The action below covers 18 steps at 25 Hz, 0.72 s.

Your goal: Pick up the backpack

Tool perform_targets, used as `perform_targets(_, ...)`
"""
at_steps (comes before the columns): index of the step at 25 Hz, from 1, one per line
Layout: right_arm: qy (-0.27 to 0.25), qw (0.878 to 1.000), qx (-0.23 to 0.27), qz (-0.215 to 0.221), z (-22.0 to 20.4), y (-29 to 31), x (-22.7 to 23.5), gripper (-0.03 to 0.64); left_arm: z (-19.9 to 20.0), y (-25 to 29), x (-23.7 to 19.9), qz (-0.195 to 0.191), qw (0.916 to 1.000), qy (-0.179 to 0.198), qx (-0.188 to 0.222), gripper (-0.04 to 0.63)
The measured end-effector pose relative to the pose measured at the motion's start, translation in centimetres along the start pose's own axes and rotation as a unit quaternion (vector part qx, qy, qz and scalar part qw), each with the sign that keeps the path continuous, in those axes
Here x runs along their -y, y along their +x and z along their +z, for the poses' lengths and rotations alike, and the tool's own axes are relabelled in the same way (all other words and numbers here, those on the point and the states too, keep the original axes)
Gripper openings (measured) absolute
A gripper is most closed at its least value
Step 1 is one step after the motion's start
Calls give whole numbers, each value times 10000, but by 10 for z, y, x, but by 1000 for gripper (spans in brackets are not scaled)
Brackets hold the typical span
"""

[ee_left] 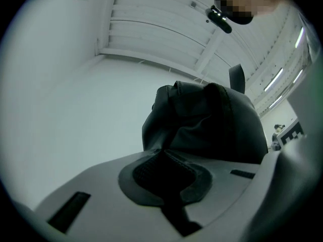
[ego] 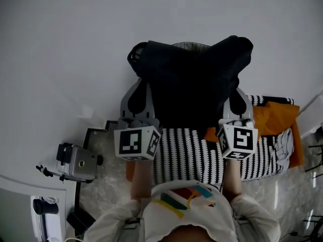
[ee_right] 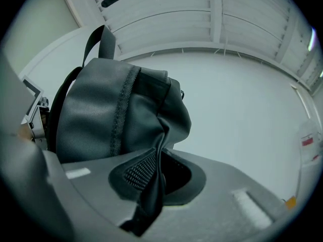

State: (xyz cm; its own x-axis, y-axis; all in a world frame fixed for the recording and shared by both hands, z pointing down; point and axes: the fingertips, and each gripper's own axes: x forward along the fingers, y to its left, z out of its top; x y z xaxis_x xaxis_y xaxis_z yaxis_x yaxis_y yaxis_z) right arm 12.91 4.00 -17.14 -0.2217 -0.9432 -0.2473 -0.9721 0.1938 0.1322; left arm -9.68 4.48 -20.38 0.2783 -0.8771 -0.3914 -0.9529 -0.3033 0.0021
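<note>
The fingers (ee_left: 147, 171) of the left gripper (ego: 140, 92) are pressed together on a fold of the backpack's (ego: 192, 84) dark fabric. In the left gripper view the fold runs down between the textured pads. The fingers (ee_right: 137, 174) of the right gripper (ego: 237, 97) are likewise clamped on a narrow pleat of the same bag, which passes between them and out below.

The backpack is black in the head view and grey-black in the gripper views. It is held between the two grippers in front of the person, at the centre of the head view, with each gripper at one of its lower corners: left at 8 o'clock, right at 4 o'clock. A carrying strap (ee_right: 101, 42) stands up at 12 o'clock in the right gripper view.

Each gripper bears a marker cube (ego: 137, 141) at its 6 o'clock end. At 6 o'clock from the bag lies a black-and-white striped cloth (ego: 189, 155), and at 4 o'clock an orange cloth (ego: 275, 117). A small grey camera (ego: 75, 163) sits at 8 o'clock. A plain white surface (ego: 75, 44) fills the view from 9 to 3 o'clock. The person's white shirt (ego: 186, 210) with coloured stripes shows at 6 o'clock.
</note>
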Motion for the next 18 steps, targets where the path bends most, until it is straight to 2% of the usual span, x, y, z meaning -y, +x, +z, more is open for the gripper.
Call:
perform_targets(5,90,9999,49,55,-4,-29,-9,37,11,-33,11,97,9996,272,28,22)
perform_targets(11,-23,9997,-45,251,-16,-47,-21,37,4,-57,12,151,9994,301,64,23)
perform_targets(18,-23,9997,-224,128,-35,-56,-21,38,-17,-66,13,182,9996,204,-84,23)
